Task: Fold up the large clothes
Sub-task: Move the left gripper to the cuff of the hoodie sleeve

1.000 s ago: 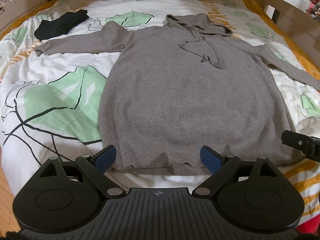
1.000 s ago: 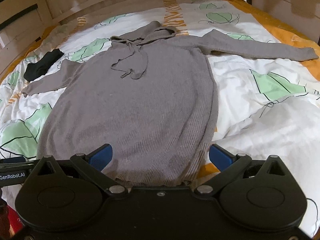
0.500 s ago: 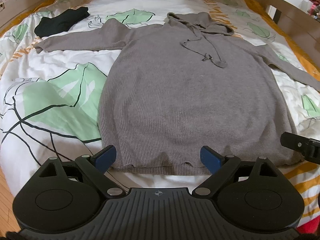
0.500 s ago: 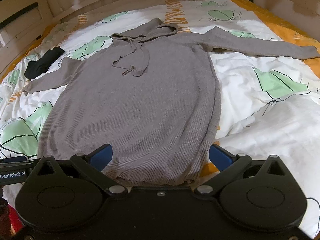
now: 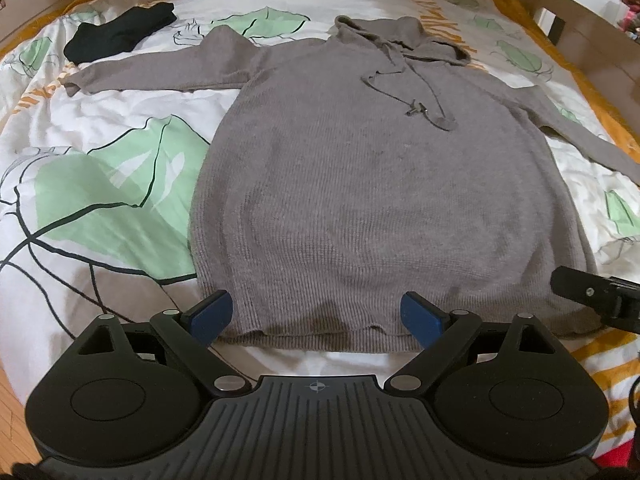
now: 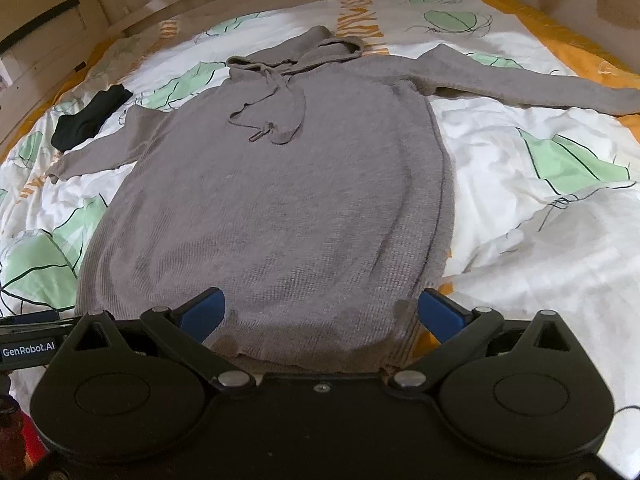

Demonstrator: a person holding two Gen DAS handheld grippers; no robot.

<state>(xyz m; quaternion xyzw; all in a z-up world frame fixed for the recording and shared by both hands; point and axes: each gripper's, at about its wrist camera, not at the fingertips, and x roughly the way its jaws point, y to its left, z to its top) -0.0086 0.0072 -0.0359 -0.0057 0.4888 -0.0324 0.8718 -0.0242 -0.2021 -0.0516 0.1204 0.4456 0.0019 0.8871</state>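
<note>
A long grey knitted hoodie [image 5: 380,184] [image 6: 280,200] lies flat, front up, on the bed, with its hood at the far end, both sleeves spread sideways and its hem nearest me. My left gripper [image 5: 316,316] hovers open over the hem's left part, its blue pads wide apart with nothing between them. Over the hem's right part my right gripper [image 6: 320,312] also stands open and holds nothing. The right gripper's black edge [image 5: 596,292] shows at the right of the left wrist view.
A folded black garment [image 5: 120,32] [image 6: 90,118] lies at the bed's far left, beyond the left sleeve. The white duvet with green leaves [image 5: 100,184] is rumpled right of the hoodie [image 6: 552,248]. A wooden bed frame [image 6: 100,4] surrounds the mattress.
Both views have tipped slightly, so the hoodie sits a little lower in the frames. The hoodie lies as before and both grippers stay open.
</note>
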